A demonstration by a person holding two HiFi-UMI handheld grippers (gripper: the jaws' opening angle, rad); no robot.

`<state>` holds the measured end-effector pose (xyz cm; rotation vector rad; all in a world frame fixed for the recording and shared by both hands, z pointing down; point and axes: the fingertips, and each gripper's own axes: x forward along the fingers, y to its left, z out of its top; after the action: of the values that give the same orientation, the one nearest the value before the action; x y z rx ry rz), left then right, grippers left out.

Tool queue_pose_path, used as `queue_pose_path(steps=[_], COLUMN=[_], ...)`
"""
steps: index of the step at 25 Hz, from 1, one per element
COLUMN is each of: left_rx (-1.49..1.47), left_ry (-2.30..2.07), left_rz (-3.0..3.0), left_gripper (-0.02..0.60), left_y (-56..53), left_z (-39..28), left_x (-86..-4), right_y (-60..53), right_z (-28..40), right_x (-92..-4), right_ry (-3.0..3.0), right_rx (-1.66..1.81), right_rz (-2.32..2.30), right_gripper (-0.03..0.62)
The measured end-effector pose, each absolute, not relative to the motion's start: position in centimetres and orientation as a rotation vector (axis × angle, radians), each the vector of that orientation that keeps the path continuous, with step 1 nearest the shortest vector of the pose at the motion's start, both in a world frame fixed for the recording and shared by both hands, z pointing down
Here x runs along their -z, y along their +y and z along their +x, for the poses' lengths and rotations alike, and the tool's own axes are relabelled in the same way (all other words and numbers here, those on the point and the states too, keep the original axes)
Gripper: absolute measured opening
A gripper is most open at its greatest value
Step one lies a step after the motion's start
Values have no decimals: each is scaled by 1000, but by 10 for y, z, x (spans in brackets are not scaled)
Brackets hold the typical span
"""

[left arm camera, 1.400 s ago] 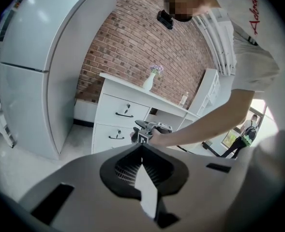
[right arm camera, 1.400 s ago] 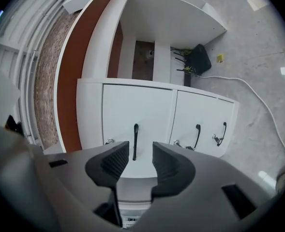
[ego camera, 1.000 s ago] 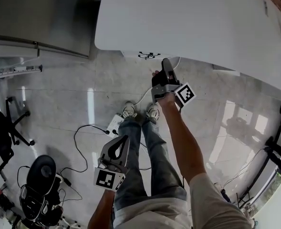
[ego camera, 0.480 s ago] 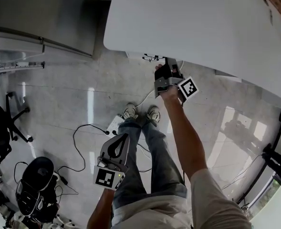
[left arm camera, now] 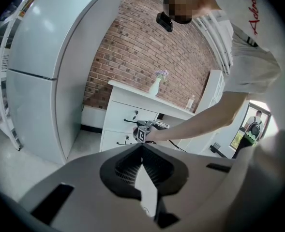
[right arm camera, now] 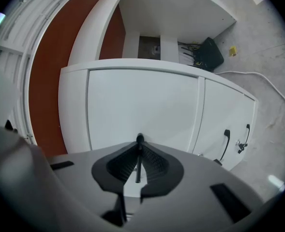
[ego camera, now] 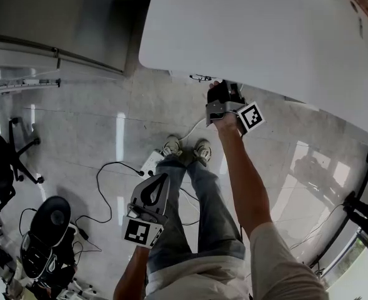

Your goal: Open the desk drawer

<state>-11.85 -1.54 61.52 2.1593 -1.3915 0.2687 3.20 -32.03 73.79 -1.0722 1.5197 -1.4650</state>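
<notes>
My right gripper (right arm camera: 139,151) has just been closing; now its jaws are narrow and pinch the thin dark handle (right arm camera: 138,169) between the pads; the handle sits on the white drawer (right arm camera: 142,105), which looks shut, under the edge of the desk (ego camera: 265,30); I think I should pull straight back toward me, slow and level, so the handle does not slip out; my left gripper (ego camera: 150,197) hangs low, well apart from the desk, jaws together, holding nothing; I would leave it there.
</notes>
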Motion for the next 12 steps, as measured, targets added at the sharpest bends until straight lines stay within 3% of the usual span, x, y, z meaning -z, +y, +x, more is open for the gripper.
queue_pose_path(steps=[12], left_rx=[-266], left_ry=[-1382], left_rz=[2168], left_gripper=[12], left_y=[-15], left_z=[-110], left_x=[-615], right_y=[-318], right_z=[30], right_x=[-735], right_ry=[1491], right_rx=[1481], right_rz=[-1060], right_gripper=[37])
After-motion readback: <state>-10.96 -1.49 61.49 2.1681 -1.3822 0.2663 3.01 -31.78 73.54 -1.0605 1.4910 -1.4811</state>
